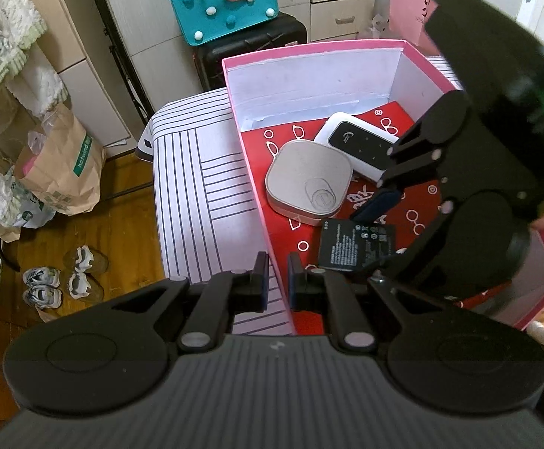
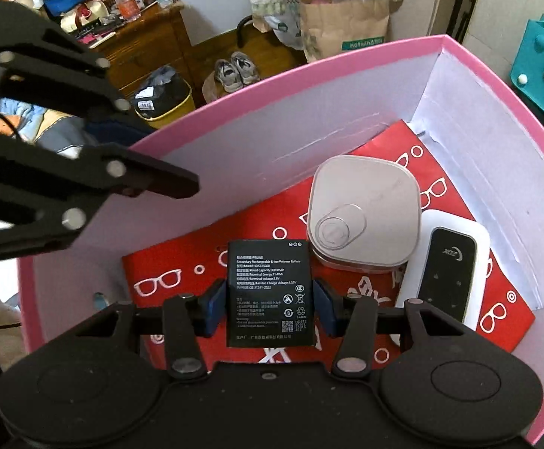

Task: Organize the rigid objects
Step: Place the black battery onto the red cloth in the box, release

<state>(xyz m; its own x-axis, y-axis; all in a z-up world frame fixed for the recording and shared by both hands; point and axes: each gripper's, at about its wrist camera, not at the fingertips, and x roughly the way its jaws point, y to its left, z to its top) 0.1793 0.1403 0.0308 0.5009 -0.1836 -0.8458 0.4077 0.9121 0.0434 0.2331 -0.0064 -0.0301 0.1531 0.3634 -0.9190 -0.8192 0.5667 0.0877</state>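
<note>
On the black battery we read "Secondary Rechargeable Li-ion Polymer Battery"; the paper bag says "hotwind"; the white device perhaps "XOZ".

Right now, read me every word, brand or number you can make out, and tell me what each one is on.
"Secondary Rechargeable Li-ion Polymer Battery", "Li-ion", on the black battery between the right gripper's pads.
"hotwind", on the brown paper bag on the floor.
A logo, roughly "XOZ", on the white device; uncertain.
The battery's Chinese lines and small ratings: too small to read surely.
</note>
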